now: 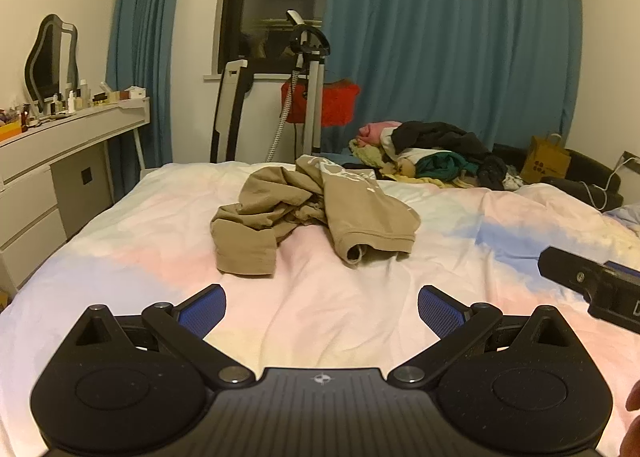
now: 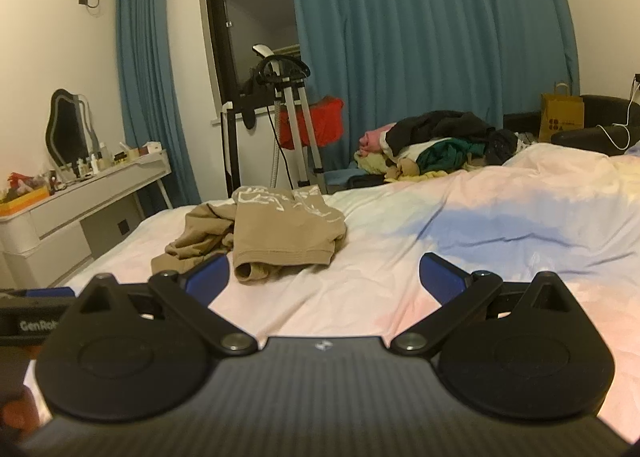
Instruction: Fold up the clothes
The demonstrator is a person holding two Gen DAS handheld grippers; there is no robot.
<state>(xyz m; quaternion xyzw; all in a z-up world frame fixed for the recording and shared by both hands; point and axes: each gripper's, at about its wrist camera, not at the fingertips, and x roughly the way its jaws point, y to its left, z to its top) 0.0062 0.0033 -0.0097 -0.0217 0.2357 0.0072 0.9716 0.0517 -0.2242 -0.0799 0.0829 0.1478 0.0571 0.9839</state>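
A crumpled tan garment with white print lies in a heap on the pastel bedspread, ahead of both grippers. My left gripper hovers over the near part of the bed, open, with nothing between its blue pads. In the right wrist view the same tan garment sits ahead and to the left. My right gripper is open and empty, its left pad just short of the garment's hem. The right gripper's body shows at the right edge of the left wrist view.
A pile of mixed clothes lies at the bed's far side. A white dresser with a mirror and bottles stands left. A garment steamer stand and blue curtains are behind the bed. A brown paper bag sits far right.
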